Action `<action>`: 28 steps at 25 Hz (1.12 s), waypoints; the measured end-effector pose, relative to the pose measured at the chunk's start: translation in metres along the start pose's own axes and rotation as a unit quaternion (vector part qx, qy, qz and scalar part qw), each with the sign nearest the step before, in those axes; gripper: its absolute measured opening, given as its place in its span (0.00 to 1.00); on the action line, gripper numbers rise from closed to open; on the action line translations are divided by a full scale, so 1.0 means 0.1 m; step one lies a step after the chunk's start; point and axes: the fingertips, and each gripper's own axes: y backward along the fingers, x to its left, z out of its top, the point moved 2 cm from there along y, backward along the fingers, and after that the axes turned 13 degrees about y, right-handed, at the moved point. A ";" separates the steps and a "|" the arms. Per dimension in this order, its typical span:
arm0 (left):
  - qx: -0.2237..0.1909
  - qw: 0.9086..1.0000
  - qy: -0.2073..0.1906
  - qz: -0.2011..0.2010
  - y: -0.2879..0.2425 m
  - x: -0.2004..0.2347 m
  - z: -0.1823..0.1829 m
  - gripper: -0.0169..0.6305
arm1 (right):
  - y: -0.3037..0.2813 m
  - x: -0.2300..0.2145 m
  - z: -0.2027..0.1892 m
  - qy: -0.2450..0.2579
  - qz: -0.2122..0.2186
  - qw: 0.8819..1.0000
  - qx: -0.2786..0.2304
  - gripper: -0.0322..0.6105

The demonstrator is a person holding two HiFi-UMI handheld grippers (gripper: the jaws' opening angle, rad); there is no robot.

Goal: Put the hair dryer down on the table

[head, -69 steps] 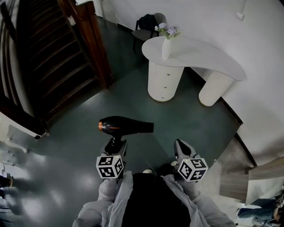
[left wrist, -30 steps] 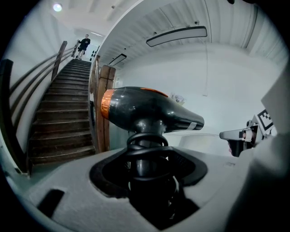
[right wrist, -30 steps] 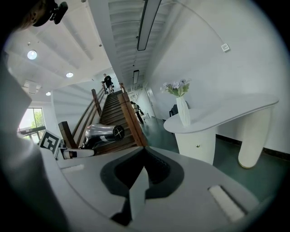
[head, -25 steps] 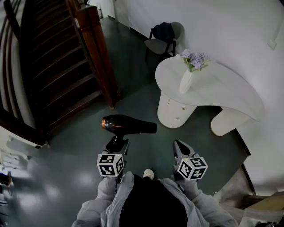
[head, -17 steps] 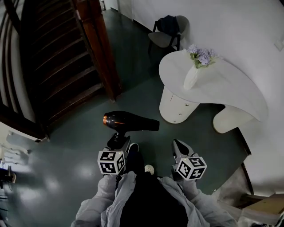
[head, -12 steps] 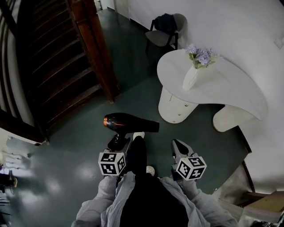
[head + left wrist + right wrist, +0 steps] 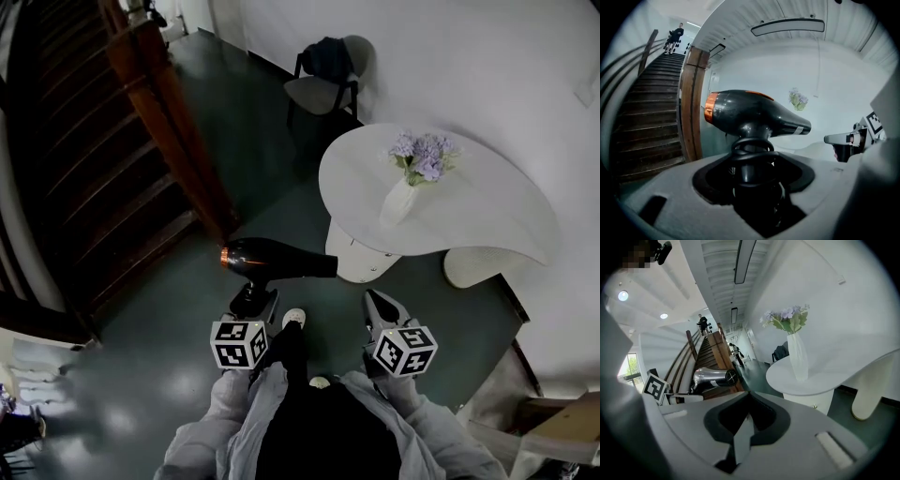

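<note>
A black hair dryer [image 7: 277, 261] with a copper back end hangs level over the dark floor, nozzle pointing right toward the white table [image 7: 487, 211]. My left gripper [image 7: 253, 302] is shut on its handle from below. In the left gripper view the dryer [image 7: 754, 112] stands upright above the jaws, its coiled cord wrapped round the handle [image 7: 751, 157]. My right gripper [image 7: 379, 307] is to the right, shut on nothing; in its own view the jaws [image 7: 743, 425] meet in a seam. The dryer [image 7: 712, 378] shows at that view's left, and the table [image 7: 843, 366] lies ahead to the right.
A white vase of purple flowers [image 7: 412, 178] stands on the table's near part. A chair [image 7: 323, 82] with a dark bag stands beyond the table. A wooden stair post [image 7: 169, 122] and stairs lie to the left. A person [image 7: 675, 35] is high on the stairs.
The person has walked toward the table, which now lies closer ahead of both grippers. The dryer stays in the left gripper's hold; the right gripper stays shut.
</note>
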 end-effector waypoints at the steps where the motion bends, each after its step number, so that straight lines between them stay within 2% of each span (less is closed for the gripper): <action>1: 0.000 1.000 -0.002 -0.004 -0.11 0.03 0.14 0.45 | -0.11 -0.03 0.12 0.000 -0.004 1.000 -0.005 0.06; 6: 0.002 1.000 -0.011 -0.028 -0.64 0.18 0.73 0.45 | -0.62 -0.18 0.51 -0.004 -0.029 1.000 -0.011 0.06; 14: 0.015 0.997 -0.035 -0.065 -1.45 0.37 1.35 0.45 | -1.29 -0.48 0.89 -0.013 -0.078 0.996 -0.033 0.06; 20: 0.036 0.994 -0.053 -0.089 -1.93 0.39 1.53 0.45 | -1.60 -0.61 0.92 -0.026 -0.094 0.995 -0.034 0.06; 28: 0.077 0.991 -0.048 -0.102 -2.44 0.22 1.53 0.45 | -1.70 -0.81 0.91 -0.047 -0.103 0.994 -0.011 0.06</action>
